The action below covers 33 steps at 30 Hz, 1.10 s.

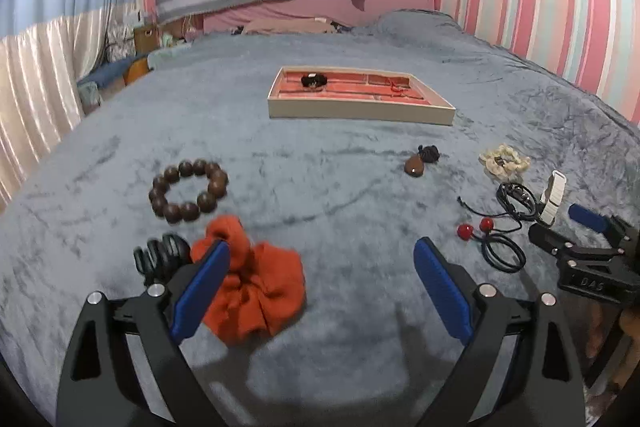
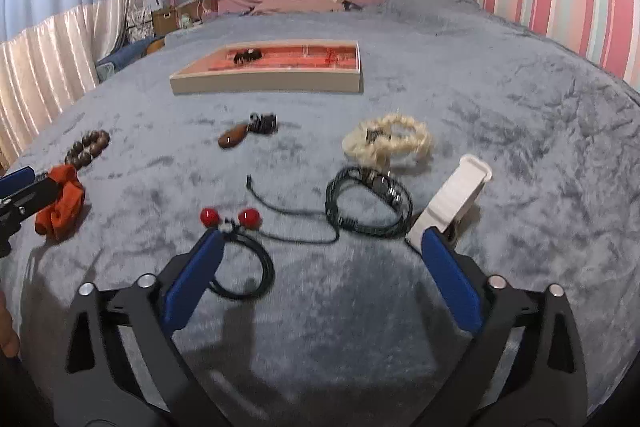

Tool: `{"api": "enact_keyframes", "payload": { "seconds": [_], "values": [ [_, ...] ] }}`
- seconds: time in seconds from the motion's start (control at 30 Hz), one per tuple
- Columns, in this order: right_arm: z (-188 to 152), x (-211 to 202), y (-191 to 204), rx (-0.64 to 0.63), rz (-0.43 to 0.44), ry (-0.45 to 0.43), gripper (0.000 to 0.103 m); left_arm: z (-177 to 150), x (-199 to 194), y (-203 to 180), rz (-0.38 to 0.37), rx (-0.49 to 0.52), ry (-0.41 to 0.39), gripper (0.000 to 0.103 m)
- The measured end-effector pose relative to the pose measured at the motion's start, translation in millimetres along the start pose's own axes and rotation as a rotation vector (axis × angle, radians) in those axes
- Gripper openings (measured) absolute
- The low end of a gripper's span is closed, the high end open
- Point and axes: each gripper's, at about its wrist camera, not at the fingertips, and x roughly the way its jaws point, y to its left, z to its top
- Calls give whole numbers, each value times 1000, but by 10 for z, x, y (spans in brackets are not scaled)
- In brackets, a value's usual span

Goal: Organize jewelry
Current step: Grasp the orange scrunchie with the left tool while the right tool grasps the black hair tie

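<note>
The left gripper (image 1: pixel 322 255) stands spread wide with nothing between its blue padded fingers; its left finger overlaps the orange fabric scrunchie (image 1: pixel 256 291), though contact cannot be judged. The right gripper (image 2: pixel 320 243) is likewise spread wide and holds nothing; its left fingertip lies over the black elastic hair tie with two glossy red balls (image 2: pixel 232 219), its right one just in front of the white plastic clip (image 2: pixel 452 203).

All lies on a bed covered by a plush, crushed grey-blue blanket (image 1: pixel 340 167). Left of the scrunchie sits a dark ribbed coil tie (image 1: pixel 162 251), and beyond it a ring of round, polished brown wooden beads (image 1: pixel 188 195). On the right, past the red balls, a braided dark cord bracelet (image 2: pixel 368 203) with a small metal piece lies looped, then a cream, knobbly bead bracelet (image 2: pixel 388 141). Mid-bed rests a smooth brown teardrop pendant on a knotted black cord (image 1: pixel 420 161). Farthest stands the shallow rectangular jewelry tray (image 1: pixel 360 113), beige-walled with red-lined compartments, holding a dark item at the left and a thin red string at the right.
</note>
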Motion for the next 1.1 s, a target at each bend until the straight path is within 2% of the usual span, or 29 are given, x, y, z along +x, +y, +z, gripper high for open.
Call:
{"api": "enact_keyframes", "payload": {
  "seconds": [0.33,0.43,0.5,0.57,0.83,0.93,1.1],
  "values": [
    [-113,168,43,-8,25,69,76,-104,118,76,-20,-22,49,90],
    [-124,228,69,-12,34,84,72,-119,197,84,-27,-19,73,84],
    [-122,268,60,-5,47,100,68,-129,259,98,-26,-22,90,83],
    [-117,296,50,4,55,108,68,-134,305,116,-30,-27,105,73],
    [-111,331,110,-15,57,115,61,-162,438,195,-27,-49,158,63],
    [-122,339,143,-31,57,116,53,-175,469,230,-31,-62,170,59],
    [-129,339,141,-32,68,113,36,-183,476,253,-19,-65,174,45]
  ]
}}
